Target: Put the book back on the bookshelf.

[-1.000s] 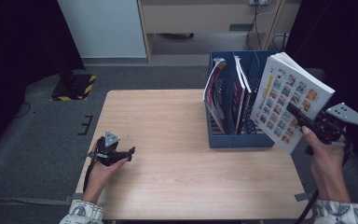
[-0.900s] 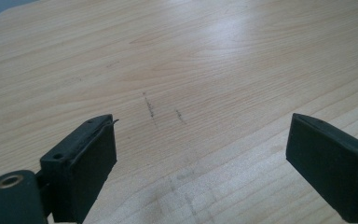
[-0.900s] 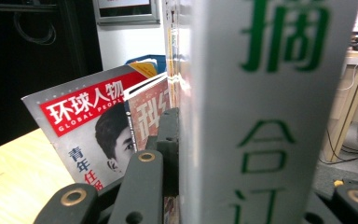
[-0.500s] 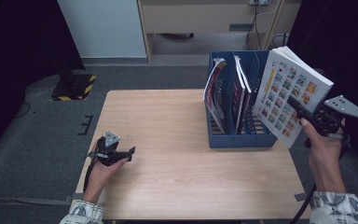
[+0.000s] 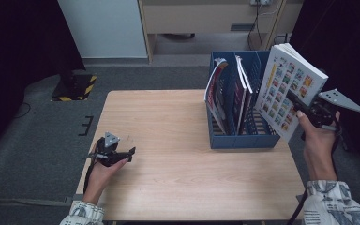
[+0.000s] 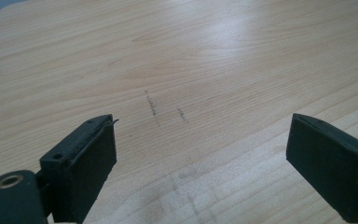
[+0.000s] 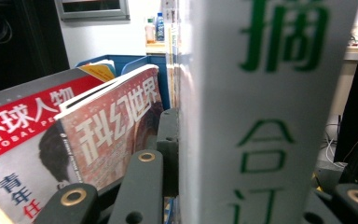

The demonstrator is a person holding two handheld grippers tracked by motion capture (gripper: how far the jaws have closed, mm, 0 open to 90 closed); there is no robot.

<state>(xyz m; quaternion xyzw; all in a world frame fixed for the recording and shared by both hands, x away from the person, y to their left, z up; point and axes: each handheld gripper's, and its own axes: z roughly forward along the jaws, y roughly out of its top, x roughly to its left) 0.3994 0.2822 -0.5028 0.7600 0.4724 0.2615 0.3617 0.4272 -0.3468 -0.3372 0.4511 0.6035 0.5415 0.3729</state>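
Beyond table (image 5: 183, 140), thick white colour-tiled book (image 5: 288, 89)

The wooden table (image 5: 178, 140) lies bare and open across its left and middle, so my left gripper (image 5: 130, 153), jaws wide apart, has free room on every side. On the right, the blue file rack (image 5: 243, 136) blocks the way, its left slots taken by leaning magazines (image 5: 220, 101). The thick book (image 5: 288, 89) clamped in my right gripper (image 5: 296, 104) hangs tilted over the rack's right end.
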